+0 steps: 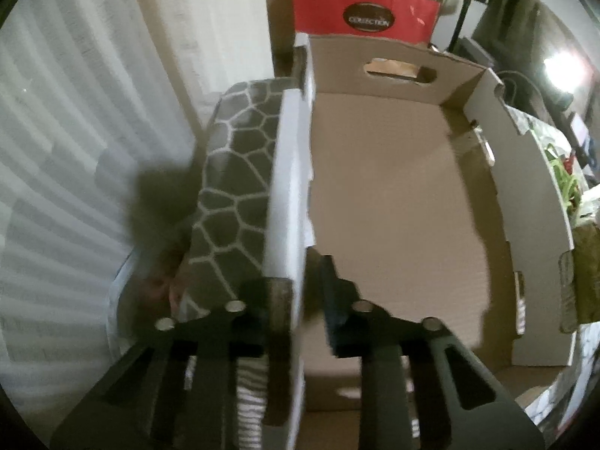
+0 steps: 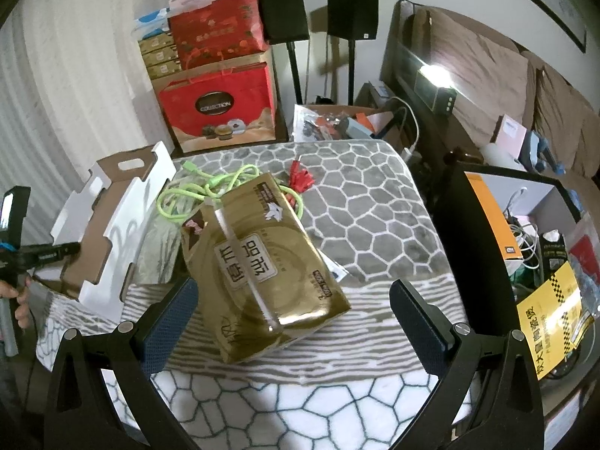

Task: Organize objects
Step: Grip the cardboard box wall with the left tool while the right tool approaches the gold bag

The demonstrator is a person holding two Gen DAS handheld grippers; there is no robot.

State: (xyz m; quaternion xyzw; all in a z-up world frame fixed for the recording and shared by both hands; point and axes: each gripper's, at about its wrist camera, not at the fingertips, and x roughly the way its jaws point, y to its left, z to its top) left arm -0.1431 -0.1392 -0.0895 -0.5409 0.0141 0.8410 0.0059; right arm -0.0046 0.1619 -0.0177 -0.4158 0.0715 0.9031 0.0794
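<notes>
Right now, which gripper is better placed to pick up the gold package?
Right. The right gripper is open with the gold package lying between its fingers. The left gripper is shut on the side wall of the cardboard tray, so it is occupied.

Left gripper clamped; right gripper agape.

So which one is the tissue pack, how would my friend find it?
Look at the table with the grey honeycomb cloth. To the right of the empty cardboard tray, the tissue pack lies on the cloth, partly over a tangle of green cable. It is the only shiny gold package there, soft-looking, with big characters on a pale label.
</notes>
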